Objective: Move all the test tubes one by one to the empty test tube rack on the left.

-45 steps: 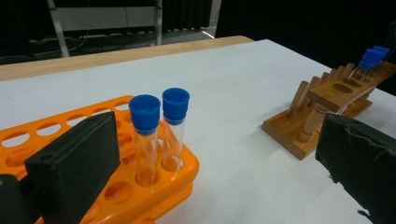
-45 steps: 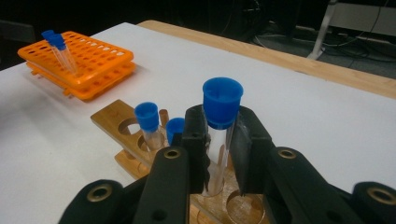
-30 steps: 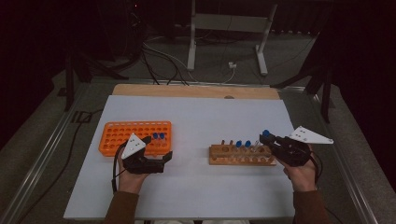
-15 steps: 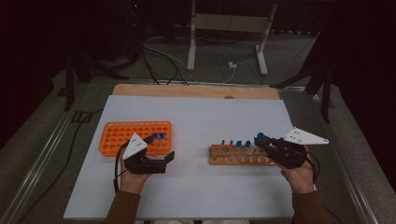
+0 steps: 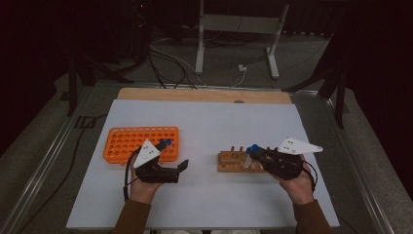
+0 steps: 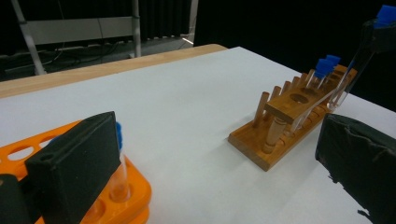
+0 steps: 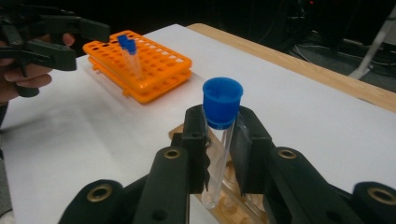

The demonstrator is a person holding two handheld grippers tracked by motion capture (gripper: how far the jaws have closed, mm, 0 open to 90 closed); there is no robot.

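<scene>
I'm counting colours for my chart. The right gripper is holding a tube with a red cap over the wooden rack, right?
Not quite: the cap is blue, as the right gripper view shows. The right gripper does hold the tube over the wooden rack.

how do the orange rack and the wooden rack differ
The orange rack is a flat plastic grid of many round holes; the wooden rack is a narrow strip with one row of holes and a row of pegs. The orange rack lies by the left gripper, the wooden one by the right gripper. Both hold blue-capped tubes.

Blue-capped clear tube (image 7: pixel 219 140), orange rack (image 5: pixel 141 144)
</scene>
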